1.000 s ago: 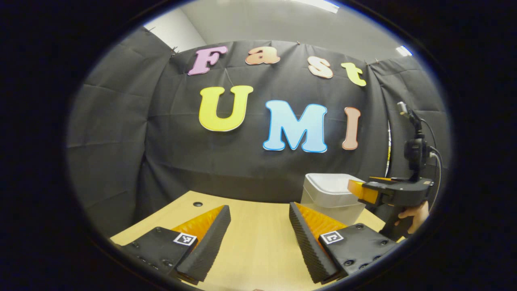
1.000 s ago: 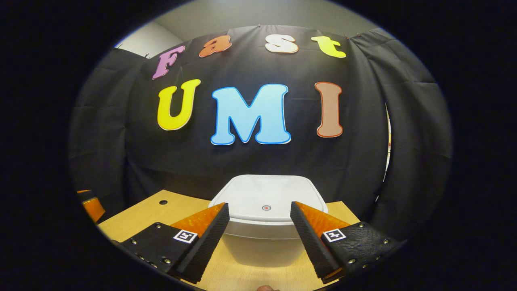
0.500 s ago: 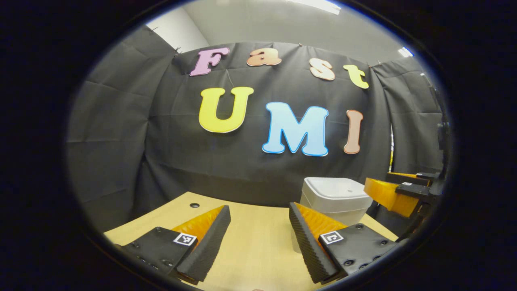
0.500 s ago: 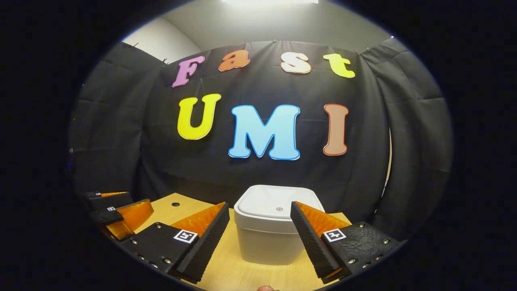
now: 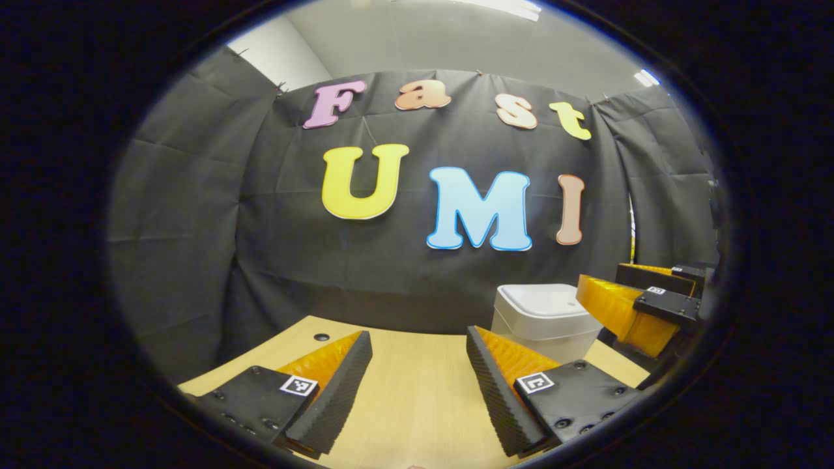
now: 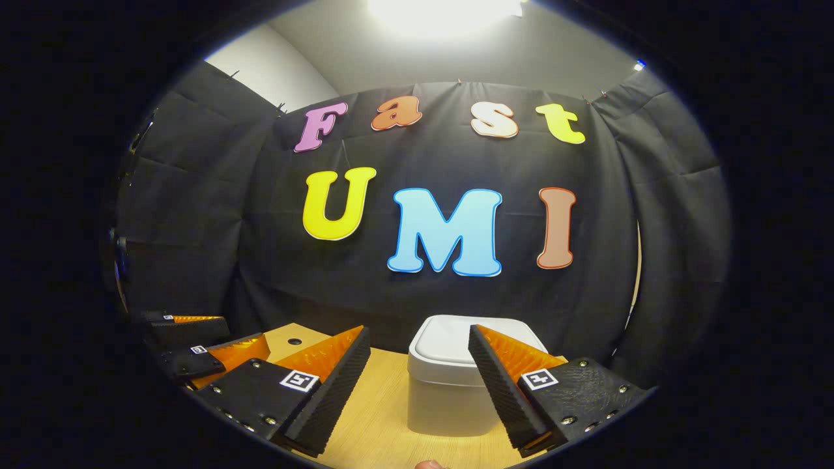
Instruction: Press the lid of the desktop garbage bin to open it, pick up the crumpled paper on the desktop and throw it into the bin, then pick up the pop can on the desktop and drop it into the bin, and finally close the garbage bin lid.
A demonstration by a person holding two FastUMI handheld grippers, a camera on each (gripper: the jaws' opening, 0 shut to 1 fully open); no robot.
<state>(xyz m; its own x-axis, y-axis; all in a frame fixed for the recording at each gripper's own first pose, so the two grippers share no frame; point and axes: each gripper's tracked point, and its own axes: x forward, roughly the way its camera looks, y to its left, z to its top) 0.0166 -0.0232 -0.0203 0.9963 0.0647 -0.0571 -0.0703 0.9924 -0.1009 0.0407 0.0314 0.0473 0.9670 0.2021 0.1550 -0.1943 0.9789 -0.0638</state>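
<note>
Left gripper view: you are holding your left gripper (image 5: 417,374) wide apart with nothing between its fingers, over the wooden desk (image 5: 417,417). The white bin (image 5: 544,319), lid down, is sitting ahead to the right, with your right gripper (image 5: 635,306) just beside it.

Right gripper view: your right gripper (image 6: 417,374) is gaping wide and empty, the bin (image 6: 449,384) standing between its fingers farther off, and your left gripper (image 6: 202,345) hanging left of the bin.

Light wooden tabletop (image 5: 417,397) with a small round dark hole (image 5: 321,337) near its far left corner (a cable port, maybe). Sitting on it toward the back is a white plastic bin with its lid shut (image 6: 449,384).
</note>
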